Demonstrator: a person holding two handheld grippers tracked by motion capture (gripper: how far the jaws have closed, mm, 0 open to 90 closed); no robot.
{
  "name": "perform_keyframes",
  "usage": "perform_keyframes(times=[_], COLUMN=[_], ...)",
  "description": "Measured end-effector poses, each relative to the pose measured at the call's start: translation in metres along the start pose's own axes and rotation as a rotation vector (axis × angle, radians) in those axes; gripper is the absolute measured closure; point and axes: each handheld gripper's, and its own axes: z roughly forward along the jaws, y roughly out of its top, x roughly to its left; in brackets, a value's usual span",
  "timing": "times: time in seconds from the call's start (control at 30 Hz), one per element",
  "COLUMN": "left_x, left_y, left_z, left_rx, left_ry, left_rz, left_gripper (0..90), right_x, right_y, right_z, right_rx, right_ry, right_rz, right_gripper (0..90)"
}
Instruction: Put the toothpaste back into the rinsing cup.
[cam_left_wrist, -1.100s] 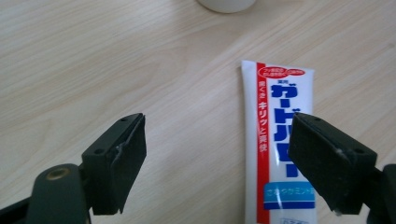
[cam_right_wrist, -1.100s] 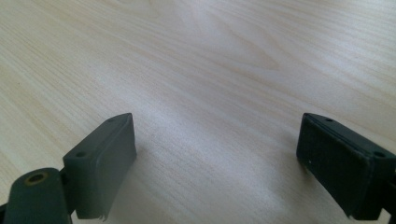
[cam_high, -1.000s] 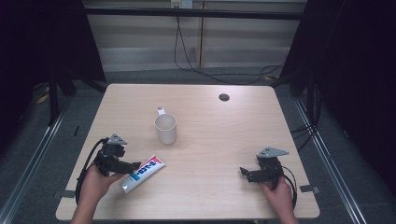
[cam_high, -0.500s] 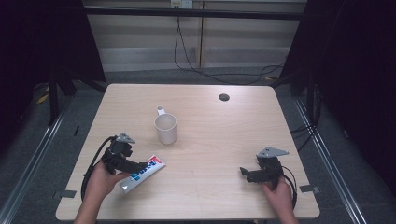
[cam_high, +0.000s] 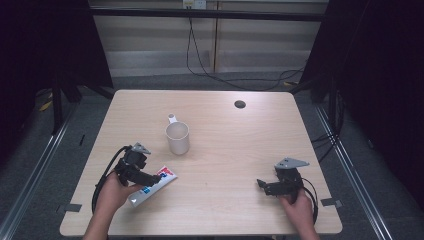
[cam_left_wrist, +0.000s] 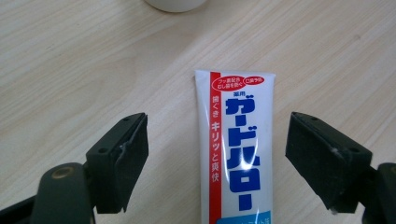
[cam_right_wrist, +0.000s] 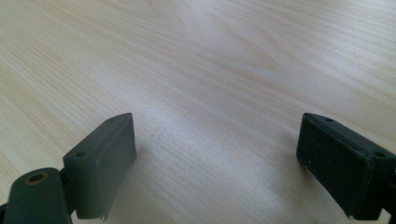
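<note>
Toothpaste tube lay flat on worktop, between left gripper fingers, spread wide, untouched. Right gripper fingers spread, empty.

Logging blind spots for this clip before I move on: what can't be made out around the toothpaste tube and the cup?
- Toothpaste tube: its lower end is cut off by the bottom edge of the left gripper view; in the high view the left claw covers part of it.
- Cup: left gripper view's top edge leaves a sliver; its inside is too small to judge from above.
</note>
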Motion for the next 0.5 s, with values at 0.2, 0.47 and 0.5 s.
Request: perform_keyframes(times=[0.2, 0.47, 0.5], left_x=[-0.0034, -0.0075, -0.0083], left_y=[0.0052, 0.0097, 0.0099], left_z=[0.0019, 0.0068, 0.0078], left_rx=[0.025, 0.050, 0.052], left_ry=[-0.002, -0.003, -0.005], left_rz=[0.023, 0.040, 0.032], left_gripper=[22.2, 22.2, 22.2], right_x=[0.0000, 0.0000, 0.0000], right_y=[0.0000, 0.0000, 0.0000], right_z=[0.0000, 0.0000, 0.0001], right_rx=[0.000, 0.000, 0.000], right_ry=[0.000, 0.000, 0.000], right_rz=[0.000, 0.000, 0.000], right_gripper=[11.3, 11.3, 11.3])
